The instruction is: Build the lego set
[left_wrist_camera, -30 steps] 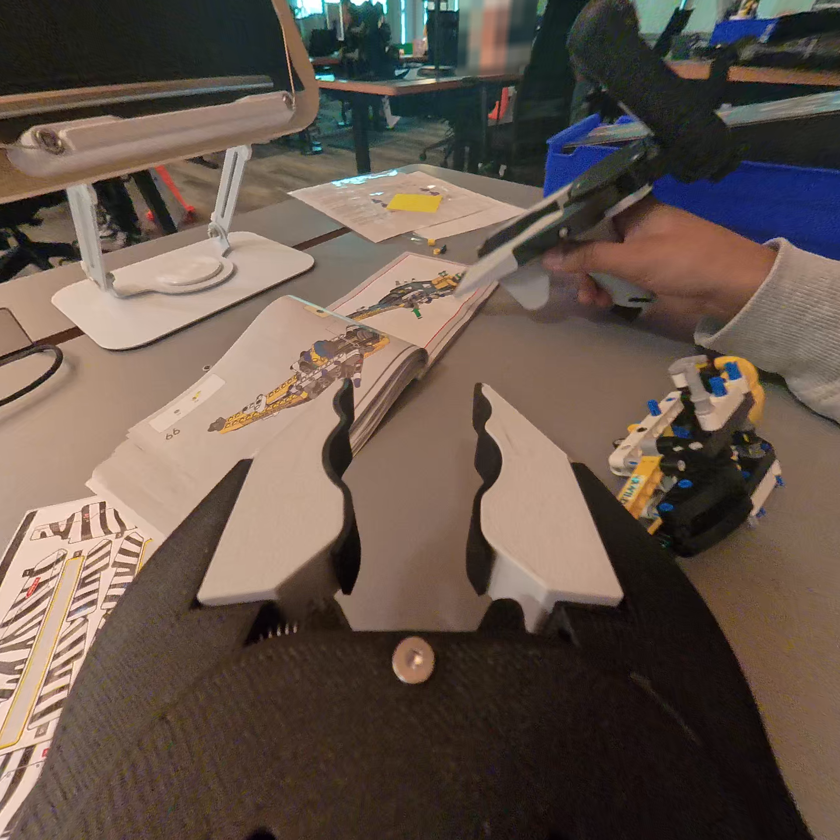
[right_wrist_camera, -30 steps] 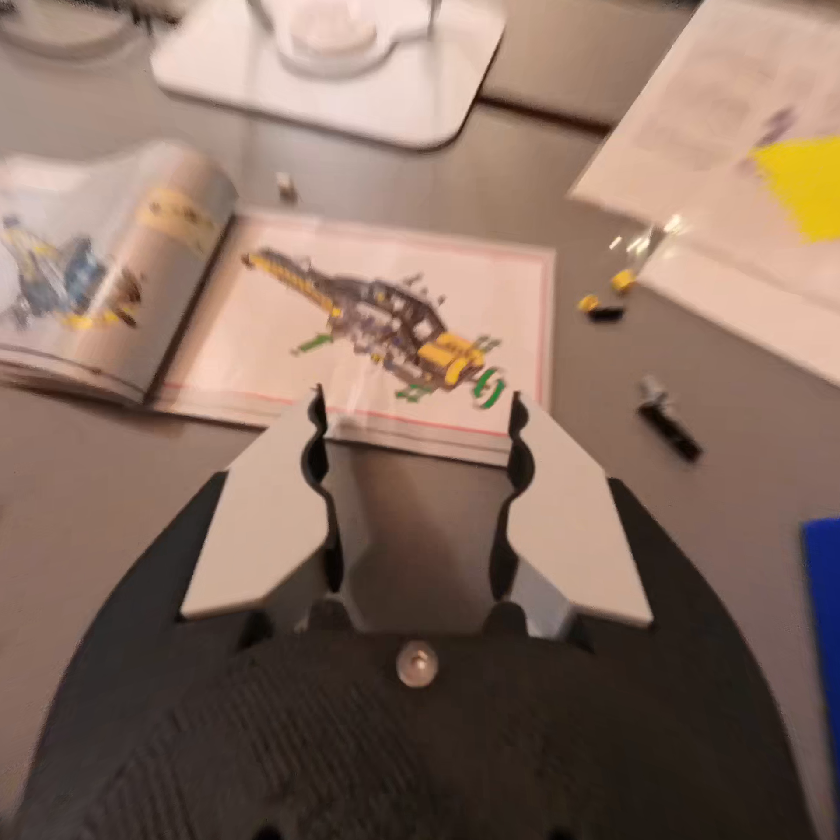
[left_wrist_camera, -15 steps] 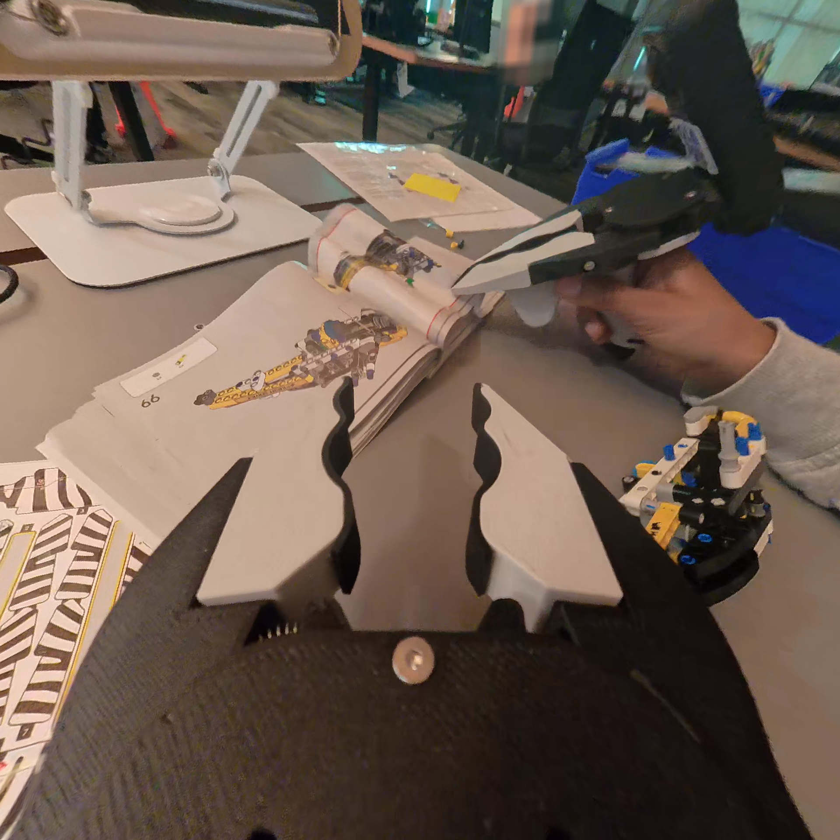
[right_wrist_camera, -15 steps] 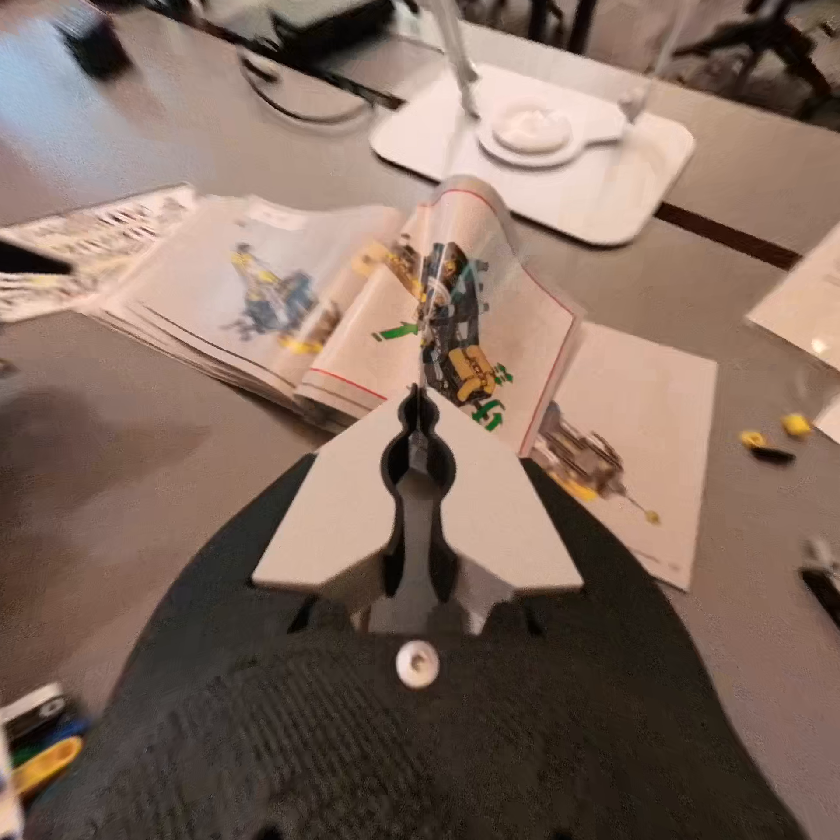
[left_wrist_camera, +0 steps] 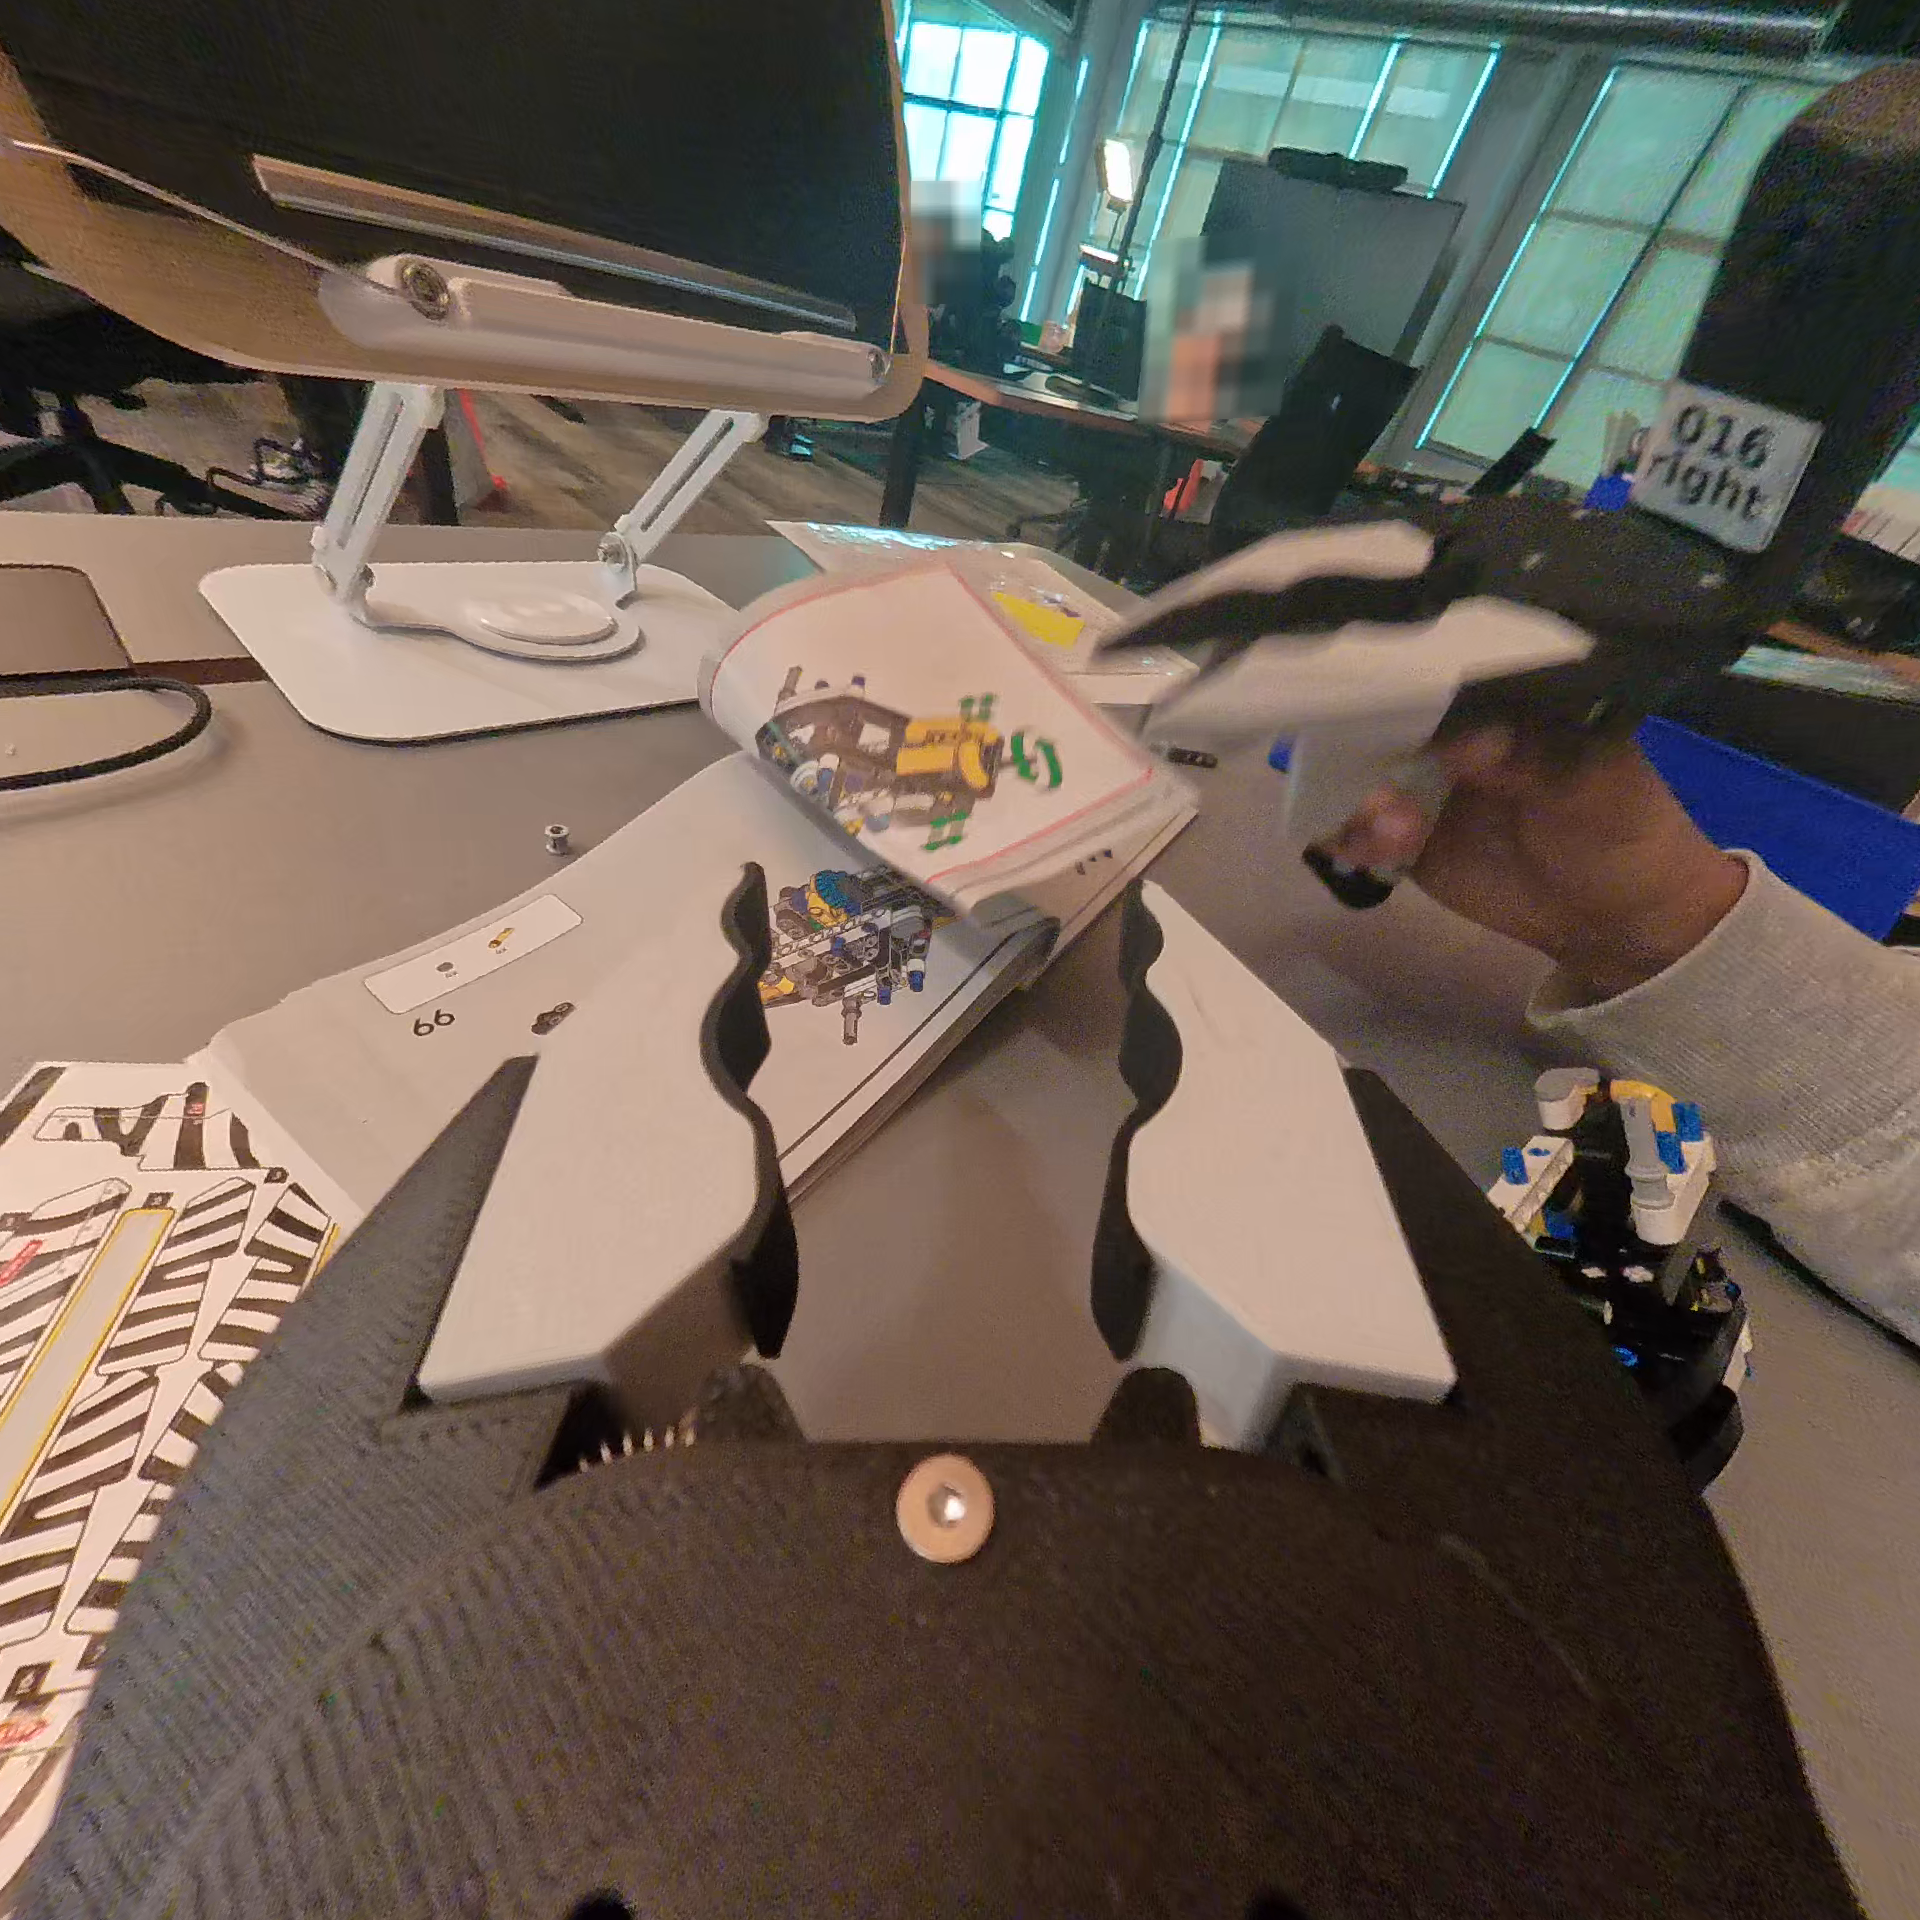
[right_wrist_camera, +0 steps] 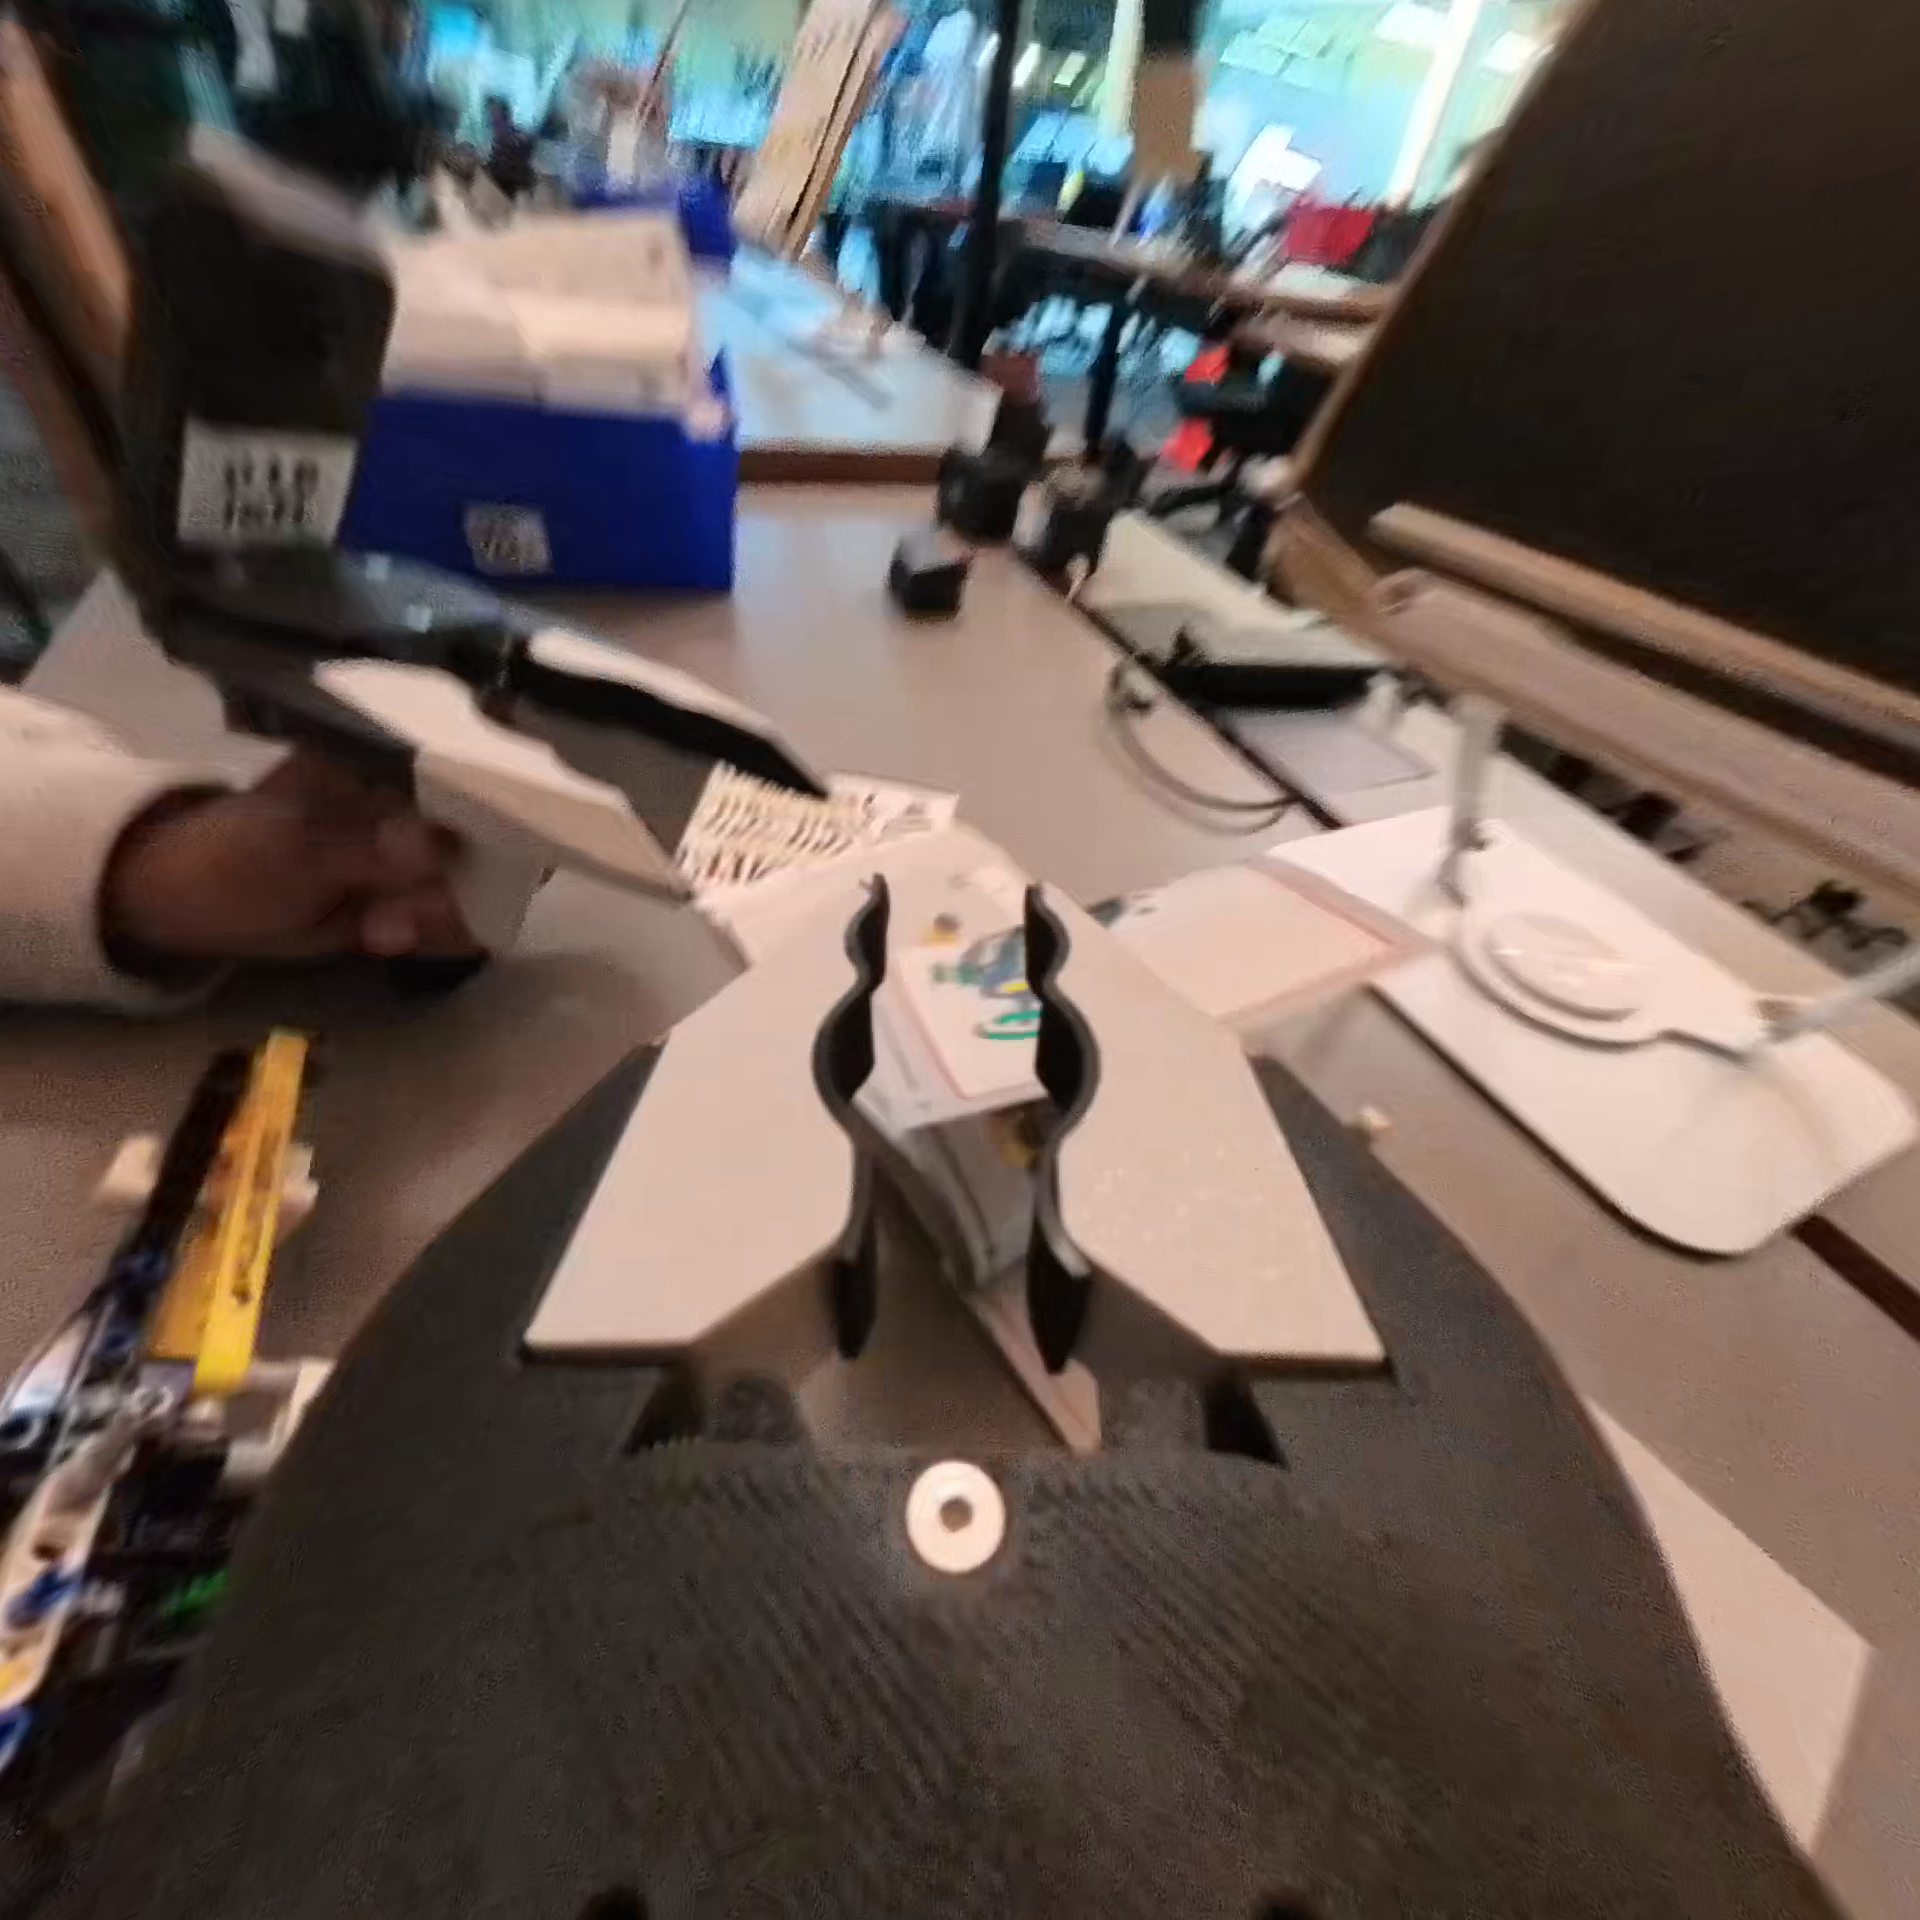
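Observation:
The open instruction booklet lies on the grey table, with one page curled up and over towards the left. My left gripper is open and empty, hovering just in front of the booklet's near edge. My right gripper is open beside the curled page's right edge. In the blurred right wrist view the booklet shows through the gap between my right gripper's fingers. The partly built yellow, black and white lego model stands at the right and also shows in the right wrist view.
A zebra-striped sticker sheet lies at the near left. A white laptop stand with a laptop stands behind the booklet, beside a black cable. A small grey part lies near the booklet. A blue bin is at the right.
My right gripper shut on a booklet page, carried it up and towards the left, and now stands open with the page curled over. My left gripper stayed open near the booklet.

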A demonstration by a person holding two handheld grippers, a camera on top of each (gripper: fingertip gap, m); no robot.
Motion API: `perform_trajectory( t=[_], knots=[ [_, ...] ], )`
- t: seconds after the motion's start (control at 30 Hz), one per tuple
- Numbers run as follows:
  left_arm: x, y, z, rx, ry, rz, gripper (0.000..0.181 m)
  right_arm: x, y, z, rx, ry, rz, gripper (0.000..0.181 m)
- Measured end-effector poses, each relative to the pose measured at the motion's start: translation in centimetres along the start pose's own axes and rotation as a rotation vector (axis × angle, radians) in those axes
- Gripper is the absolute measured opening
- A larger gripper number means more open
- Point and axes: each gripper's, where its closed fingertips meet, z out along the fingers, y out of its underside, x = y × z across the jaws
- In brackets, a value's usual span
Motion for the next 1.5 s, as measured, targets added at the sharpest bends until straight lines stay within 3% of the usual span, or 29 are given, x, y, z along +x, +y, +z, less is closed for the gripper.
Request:
perform_trajectory(
  t=[0.03,0.1,0.13,0.2,0.3,0.43,0.57,0.7,0.77,0.83,0.97,1.17,1.3,1.37,1.5],
  knots=[
    [-0.1,0.0,0.0,0.0,0.003,-0.009,0.066,2.2,-1.6,-1.9,0.097,0.084,0.05,0.029],
    [-0.2,-0.1,0.0,0.006,0.009,-0.028,0.065,8.0,-2.0,-6.1,0.235,0.317,0.216,0.021],
    [-0.2,-0.1,-0.1,0.01,0.013,-0.037,0.065,10.6,-0.5,-7.6,0.24,0.418,0.332,0.015],
    [-0.3,-0.2,-0.1,0.015,0.019,-0.052,0.064,12.4,4.1,-7.5,0.102,0.458,0.54,0.005],
    [-0.3,-0.3,-0.2,0.027,0.025,-0.061,0.064,9.0,5.9,-2.9,-0.049,0.285,0.533,0.0],
    [-0.1,-0.5,-0.4,0.045,0.016,-0.03,0.064,2.7,7.4,2.3,-0.318,0.102,0.254,0.001],
    [0.0,-1.3,-0.9,0.094,-0.075,0.144,0.065,-0.3,9.0,4.3,-0.415,0.082,-0.018,0.005],
    [0.9,-1.2,-0.7,0.092,-0.131,0.304,0.058,-1.0,9.9,5.1,-0.461,0.109,-0.154,0.007],
    [1.3,-0.9,-0.5,0.075,-0.132,0.333,0.054,-0.9,9.5,4.9,-0.444,0.114,-0.143,0.011],
    [1.1,-0.9,-0.4,0.072,-0.143,0.33,0.052,-0.6,9.1,4.5,-0.422,0.103,-0.081,0.027],
    [-0.5,-1.6,-1.1,0.114,-0.163,0.198,0.051,1.1,6.9,2.7,-0.289,0.092,0.106,0.049],
    [-3.6,-1.7,-1.8,0.142,-0.153,-0.085,0.043,4.4,2.7,-2.6,0.078,0.031,0.458,0.048],
    [-3.7,-1.6,-1.8,0.135,-0.14,-0.11,0.039,8.4,2.0,-7.0,0.262,0.127,0.59,0.038],
    [-3.2,-1.5,-1.6,0.127,-0.136,-0.068,0.039,9.8,2.0,-8.9,0.289,0.206,0.585,0.038],
    [-2.2,-1.4,-1.3,0.105,-0.127,0.01,0.036,10.6,3.1,-9.9,0.173,0.357,0.471,0.038]
  ],
)
